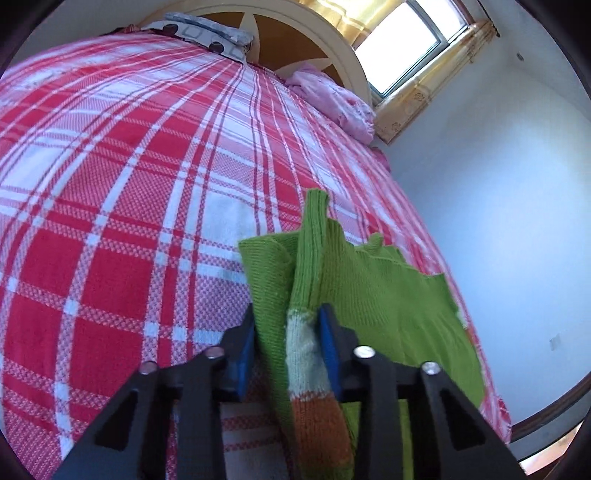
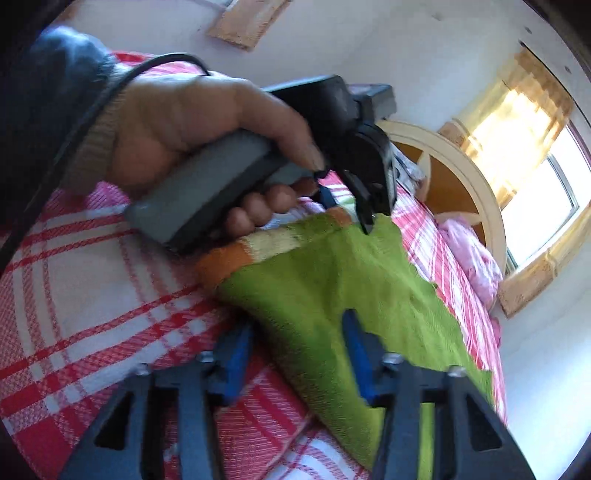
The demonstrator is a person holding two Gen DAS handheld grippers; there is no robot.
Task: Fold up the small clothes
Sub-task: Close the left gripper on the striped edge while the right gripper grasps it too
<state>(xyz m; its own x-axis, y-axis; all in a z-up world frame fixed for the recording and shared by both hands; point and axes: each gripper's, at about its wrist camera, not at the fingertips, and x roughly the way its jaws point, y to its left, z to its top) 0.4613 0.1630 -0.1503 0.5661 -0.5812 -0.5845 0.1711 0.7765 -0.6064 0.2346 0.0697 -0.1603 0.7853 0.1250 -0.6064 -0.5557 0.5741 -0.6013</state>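
A small green knit sweater (image 1: 369, 295) with white and orange bands lies on the red-and-white checked bedspread (image 1: 129, 221), near the bed's right edge. In the left wrist view a bunched, striped fold of it runs up between the blue pads (image 1: 328, 343) of my left gripper (image 1: 286, 332), which is shut on it. The right wrist view is blurred; there my right gripper (image 2: 299, 332) is closed on the green edge of the sweater (image 2: 314, 288). Beyond it, a person's hand (image 2: 184, 122) holds the left gripper (image 2: 347, 208) at the sweater's striped border.
At the head of the bed are a curved cream and brown headboard (image 1: 295, 40), a patterned pillow (image 1: 207, 33) and crumpled pink bedding (image 1: 332, 99). A white wall (image 1: 498, 221) runs close along the bed's right side, with a curtained window (image 1: 410, 40) above.
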